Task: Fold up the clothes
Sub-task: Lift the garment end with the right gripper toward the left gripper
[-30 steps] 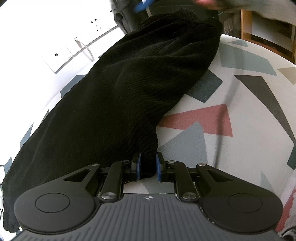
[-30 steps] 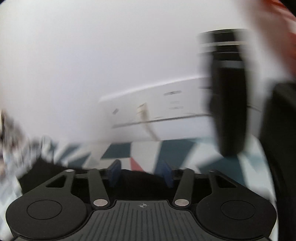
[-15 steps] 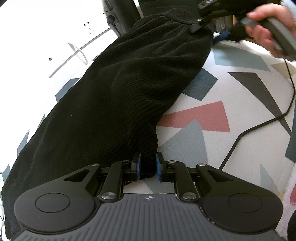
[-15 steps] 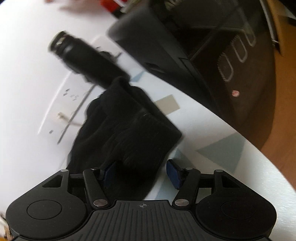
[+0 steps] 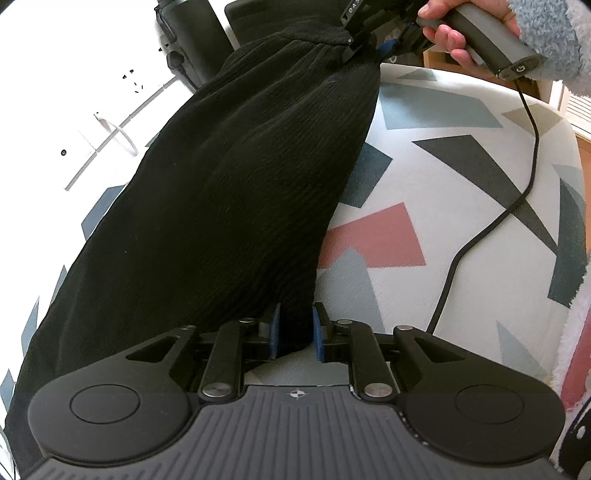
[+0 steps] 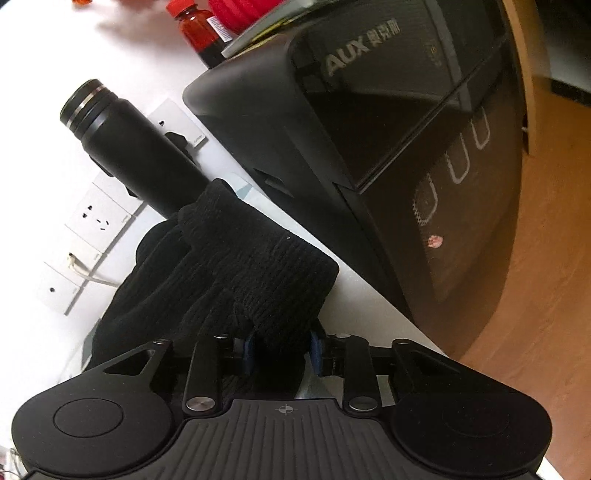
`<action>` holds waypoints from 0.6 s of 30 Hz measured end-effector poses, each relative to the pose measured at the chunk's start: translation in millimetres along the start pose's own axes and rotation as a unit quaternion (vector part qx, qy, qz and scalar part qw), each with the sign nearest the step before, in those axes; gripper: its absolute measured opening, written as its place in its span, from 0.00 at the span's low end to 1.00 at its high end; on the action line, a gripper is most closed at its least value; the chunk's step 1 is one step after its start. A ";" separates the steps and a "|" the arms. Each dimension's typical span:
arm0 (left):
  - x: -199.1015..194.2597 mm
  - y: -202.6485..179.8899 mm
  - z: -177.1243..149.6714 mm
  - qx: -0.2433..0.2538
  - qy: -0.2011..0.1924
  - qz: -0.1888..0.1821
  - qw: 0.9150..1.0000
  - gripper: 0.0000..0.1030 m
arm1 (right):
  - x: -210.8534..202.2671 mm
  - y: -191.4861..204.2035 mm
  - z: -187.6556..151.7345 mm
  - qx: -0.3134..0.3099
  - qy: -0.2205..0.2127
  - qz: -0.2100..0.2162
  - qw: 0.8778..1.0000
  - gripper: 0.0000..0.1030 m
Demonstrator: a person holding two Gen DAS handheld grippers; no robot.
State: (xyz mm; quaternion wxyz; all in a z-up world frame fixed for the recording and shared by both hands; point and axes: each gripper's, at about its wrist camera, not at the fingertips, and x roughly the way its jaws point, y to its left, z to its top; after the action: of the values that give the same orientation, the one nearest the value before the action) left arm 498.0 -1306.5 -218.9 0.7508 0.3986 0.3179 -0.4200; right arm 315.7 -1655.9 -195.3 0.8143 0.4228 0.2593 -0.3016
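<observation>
A black ribbed knit garment [image 5: 236, 192] lies stretched in a long band across a white tablecloth [image 5: 461, 155] printed with grey, teal and pink angular patches. Its fabric is dark and finely corded, bunched into thicker folds at the far end. The left gripper [image 5: 295, 334] has the near end between its blue pads; its jaws have just been opening slightly, yet the cloth is pinched between them. The right gripper [image 6: 282, 347], held in a hand [image 5: 454, 33] with a fuzzy grey sleeve [image 5: 550, 37], has just been closing its jaws and now clamps the bunched far end. A black cable [image 5: 491, 225] trails from it across the tablecloth. Just beyond the garment stand a black flask [image 6: 133, 147] and a black AUX appliance [image 6: 369, 147], crowding that far edge. White wall sockets [image 6: 92, 221] sit behind, and a red-capped bottle [image 6: 199, 33] farther back.
</observation>
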 end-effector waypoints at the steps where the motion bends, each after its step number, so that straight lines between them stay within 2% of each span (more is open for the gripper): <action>1: -0.7 -0.6 -0.2 -0.001 0.000 0.003 1.000 0.26 | -4.3 5.2 0.8 -0.014 0.002 -0.018 1.000 0.46; 2: -1.9 0.5 -0.6 -0.009 0.000 0.005 1.000 0.28 | -11.0 13.2 1.3 -0.032 0.001 -0.038 0.999 0.54; 4: -6.5 7.1 -2.6 -0.044 -0.005 -0.007 0.999 0.32 | -28.7 33.1 1.1 -0.082 -0.010 -0.064 0.995 0.57; 5: -9.4 12.2 -4.3 -0.068 -0.010 -0.017 0.997 0.33 | -39.2 45.2 0.0 -0.118 -0.026 -0.060 0.991 0.61; 7: -14.3 24.6 -9.5 -0.123 -0.018 -0.033 0.992 0.47 | -53.1 74.3 -3.7 -0.201 -0.066 -0.033 0.977 0.72; 8: -16.4 30.2 -13.0 -0.149 -0.023 -0.035 0.988 0.51 | -50.7 88.2 -6.2 -0.238 -0.076 -0.018 0.968 0.75; 9: -18.4 35.6 -16.7 -0.176 -0.028 -0.036 0.983 0.57 | -39.6 100.7 -9.2 -0.267 -0.073 -0.004 0.961 0.78; 10: -19.9 40.2 -20.8 -0.206 -0.030 -0.033 0.977 0.59 | -28.5 113.2 -12.2 -0.295 -0.070 0.011 0.953 0.82; 12: -23.5 47.3 -29.1 -0.264 -0.032 -0.033 0.963 0.59 | -3.4 135.3 -16.0 -0.338 -0.057 0.037 0.939 0.83; 16: -34.9 54.9 -46.6 -0.341 -0.029 -0.031 0.939 0.64 | 65.7 161.7 -10.8 -0.336 0.018 0.052 0.940 0.92; 18: -41.2 59.9 -56.5 -0.366 -0.026 -0.021 0.930 0.64 | 93.5 170.2 -8.0 -0.346 0.030 0.022 0.937 0.91</action>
State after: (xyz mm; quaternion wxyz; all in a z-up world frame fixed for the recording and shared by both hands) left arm 524.5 -1222.4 -192.7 0.8433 0.0783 0.4387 -0.3005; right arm 499.2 -1596.1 -172.1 0.9087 0.1291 0.3622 -0.1622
